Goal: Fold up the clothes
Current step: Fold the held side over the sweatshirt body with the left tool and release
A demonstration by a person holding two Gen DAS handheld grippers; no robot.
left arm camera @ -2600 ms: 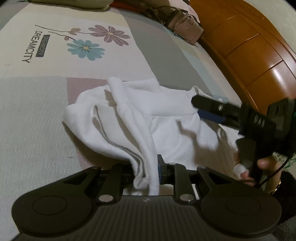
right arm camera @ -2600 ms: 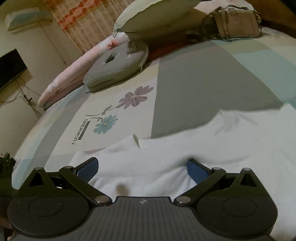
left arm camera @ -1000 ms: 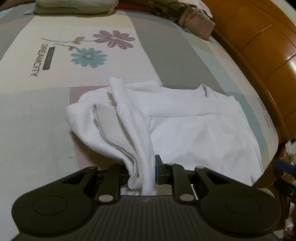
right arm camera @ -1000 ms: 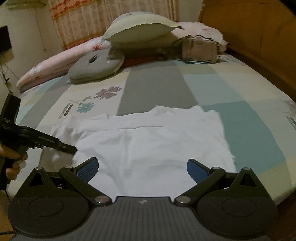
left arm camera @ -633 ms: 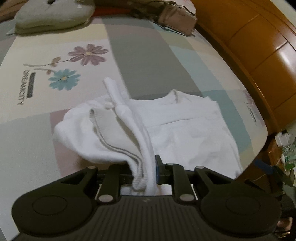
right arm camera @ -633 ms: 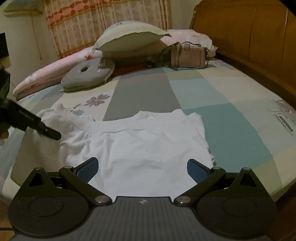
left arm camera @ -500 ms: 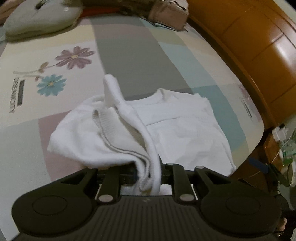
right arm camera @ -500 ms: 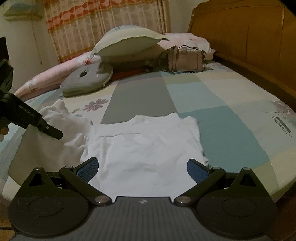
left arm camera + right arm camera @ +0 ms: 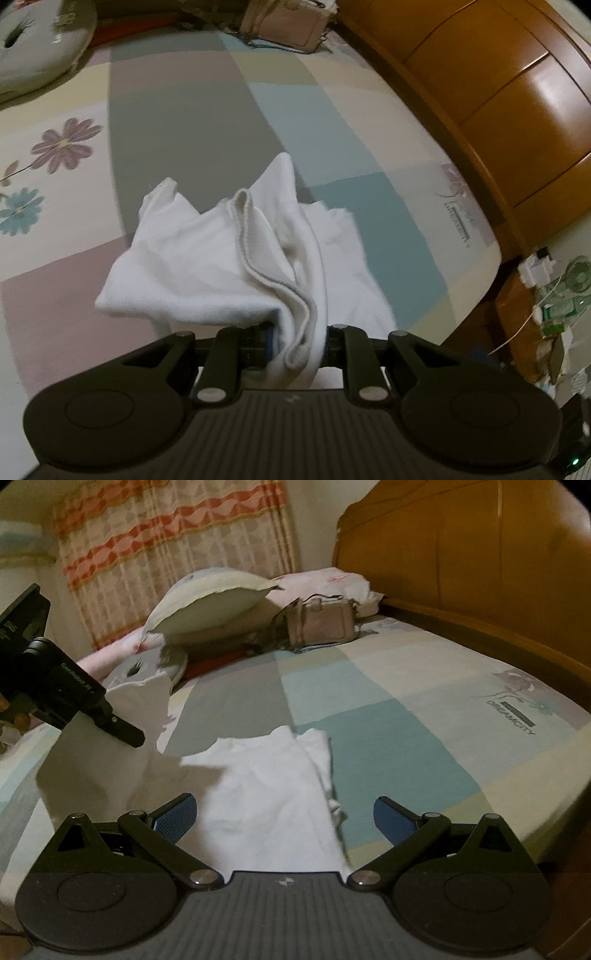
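**White garment lifted at one side above the patchwork bed**

The left gripper [image 9: 297,345] has its jaws clamped on a bunched, hemmed edge of the white knit cotton garment [image 9: 221,258], which rises in folds from the bed toward the camera at 6 o'clock. In the right wrist view the same gripper [image 9: 125,734] sits at 9 o'clock, holding that side of the cloth up off the bed, while the rest of the garment [image 9: 266,782] lies flat at centre on the bed with the pastel patchwork sheet [image 9: 406,709]. The right gripper [image 9: 284,814] hovers over the near hem, its jaws wide apart and holding nothing. A beige leather handbag [image 9: 321,626] and a pale green pillow [image 9: 207,605] rest at 12 o'clock, beside the curved orange wooden headboard [image 9: 480,554].
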